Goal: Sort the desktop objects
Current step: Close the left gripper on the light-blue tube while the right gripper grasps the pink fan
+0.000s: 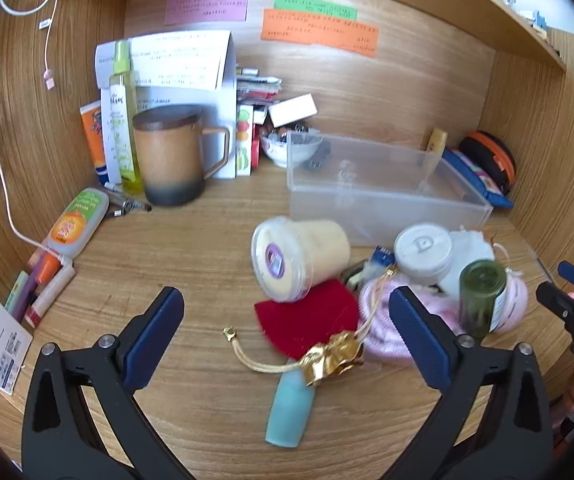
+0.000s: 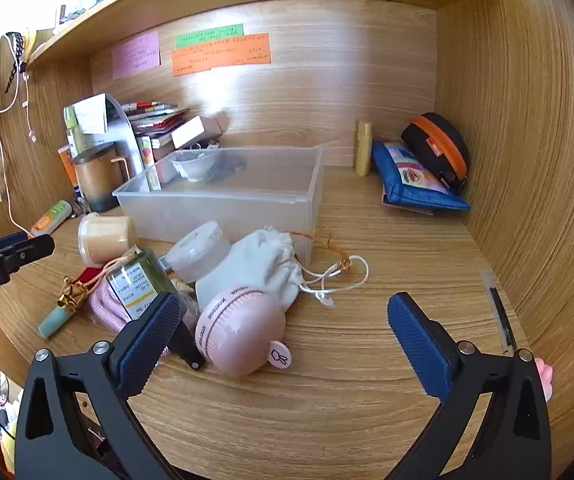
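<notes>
A clear plastic bin (image 1: 383,196) (image 2: 223,200) stands on the wooden desk. In front of it lies a heap: a cream jar on its side (image 1: 299,256) (image 2: 105,238), a white-lidded jar (image 1: 423,252) (image 2: 201,250), a green bottle (image 1: 481,296) (image 2: 139,280), a red pouch (image 1: 307,320), a gold-corded teal tube (image 1: 291,408) (image 2: 53,322), a white drawstring bag (image 2: 263,268) and a pink round fan (image 2: 241,330). My left gripper (image 1: 287,304) hovers open over the red pouch. My right gripper (image 2: 283,312) is open just behind the pink fan, holding nothing.
A brown mug (image 1: 175,156), spray bottle (image 1: 125,116), tubes and papers crowd the back left. An orange-labelled bottle (image 1: 77,222) and pens lie at the left edge. A blue pouch (image 2: 415,180) and a black-orange case (image 2: 439,152) sit in the back right corner. Cables hang on the left wall.
</notes>
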Demonstrator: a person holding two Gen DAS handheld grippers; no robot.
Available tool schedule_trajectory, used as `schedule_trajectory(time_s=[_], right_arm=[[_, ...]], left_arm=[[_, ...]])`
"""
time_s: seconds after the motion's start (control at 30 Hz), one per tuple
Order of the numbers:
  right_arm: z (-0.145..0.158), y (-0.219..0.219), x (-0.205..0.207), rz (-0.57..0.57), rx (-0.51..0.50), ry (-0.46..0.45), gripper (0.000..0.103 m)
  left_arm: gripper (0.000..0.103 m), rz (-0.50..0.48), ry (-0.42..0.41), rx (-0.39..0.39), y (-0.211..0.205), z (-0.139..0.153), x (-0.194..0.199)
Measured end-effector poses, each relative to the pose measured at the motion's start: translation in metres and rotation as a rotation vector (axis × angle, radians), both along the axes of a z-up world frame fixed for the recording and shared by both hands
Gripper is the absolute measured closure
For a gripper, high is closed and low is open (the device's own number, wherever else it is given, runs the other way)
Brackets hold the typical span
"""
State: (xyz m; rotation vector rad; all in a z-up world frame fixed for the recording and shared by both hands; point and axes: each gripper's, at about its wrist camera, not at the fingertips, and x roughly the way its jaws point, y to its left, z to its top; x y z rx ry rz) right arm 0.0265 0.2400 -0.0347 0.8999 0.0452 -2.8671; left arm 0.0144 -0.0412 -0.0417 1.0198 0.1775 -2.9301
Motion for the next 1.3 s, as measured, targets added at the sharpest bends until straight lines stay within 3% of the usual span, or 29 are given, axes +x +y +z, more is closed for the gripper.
schedule_trajectory(time_s=[0.43,0.7,0.93,1.03,1.17,1.27,1.3], right_arm=[[-0.032,0.001,-0.01,0.009,-0.023,-0.094,0.0],[-0.043,0.005,-0.021,0.022,-0.079,-0.135,0.0],[-0.053,-0.004,-0.032,0.038,-0.054,-0.149,0.001],[-0.055,-0.001,-0.036,0.039,-0.07,-0.154,0.003],[-0.056,0.0,-0.038,0.051,-0.091,-0.159,0.007],[-0.058,-0.003,-0.039,0.073,-0.088,-0.167,0.022],[-0.059,-0.004,-0.04,0.079,-0.087,-0.171,0.027]], left_arm=[[0.0,-0.009,-0.144,-0.048,0.001,-0.047,0.004],[0.0,-0.031,-0.164,-0.083,0.009,-0.063,0.011],[0.0,-0.025,-0.155,-0.096,0.011,-0.066,0.013],[0.01,-0.034,-0.144,-0.087,0.012,-0.065,0.015],[0.016,-0.035,-0.13,-0.09,0.012,-0.064,0.016],[0.023,-0.037,-0.12,-0.092,0.011,-0.063,0.017],[0.031,-0.037,-0.117,-0.094,0.011,-0.063,0.018]])
